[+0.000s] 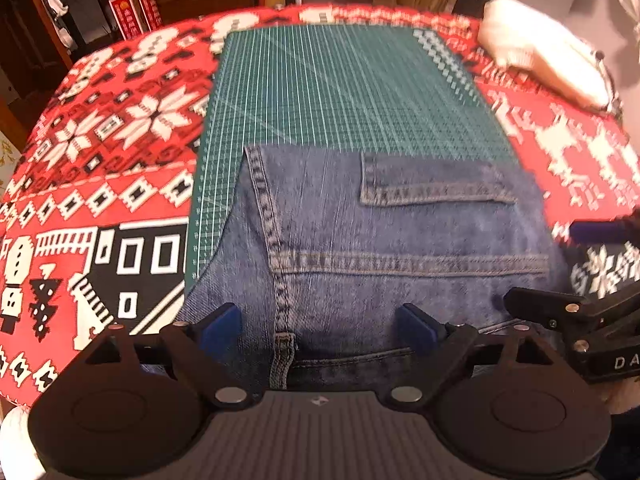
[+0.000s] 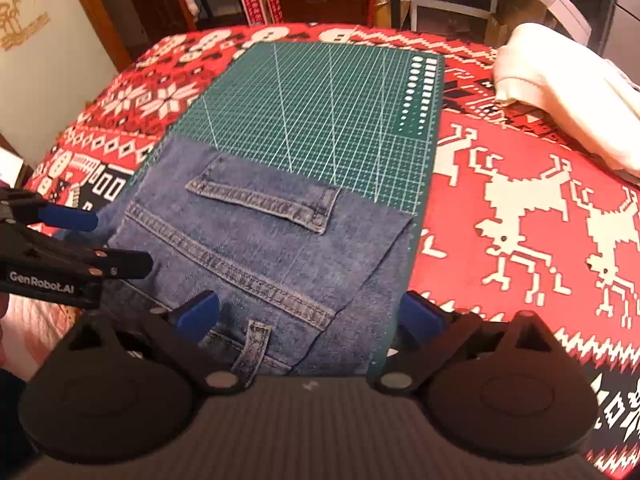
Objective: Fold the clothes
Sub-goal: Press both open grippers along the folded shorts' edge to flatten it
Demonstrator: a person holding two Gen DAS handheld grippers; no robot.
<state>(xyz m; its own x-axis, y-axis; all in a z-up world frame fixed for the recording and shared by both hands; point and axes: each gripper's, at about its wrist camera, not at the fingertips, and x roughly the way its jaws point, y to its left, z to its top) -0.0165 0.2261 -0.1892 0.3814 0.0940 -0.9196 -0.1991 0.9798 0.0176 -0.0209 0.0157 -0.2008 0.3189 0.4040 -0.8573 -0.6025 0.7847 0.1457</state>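
Observation:
Folded blue jeans [image 1: 400,232] lie flat on the near half of a green cutting mat [image 1: 340,88], back pocket and waistband seams facing up. My left gripper [image 1: 320,326] hovers over the waistband edge, open, its blue pads wide apart with denim below them but not pinched. In the right wrist view the jeans [image 2: 272,240] fill the near centre of the mat [image 2: 320,100]. My right gripper [image 2: 310,318] is open over the jeans' near right corner, gripping nothing. The left gripper [image 2: 80,240] shows at that view's left edge.
A red, white and black patterned cloth [image 2: 520,200] covers the table. A cream garment [image 2: 568,104] lies bunched at the far right. Shelves, red boxes [image 2: 260,0] and furniture stand beyond the far edge.

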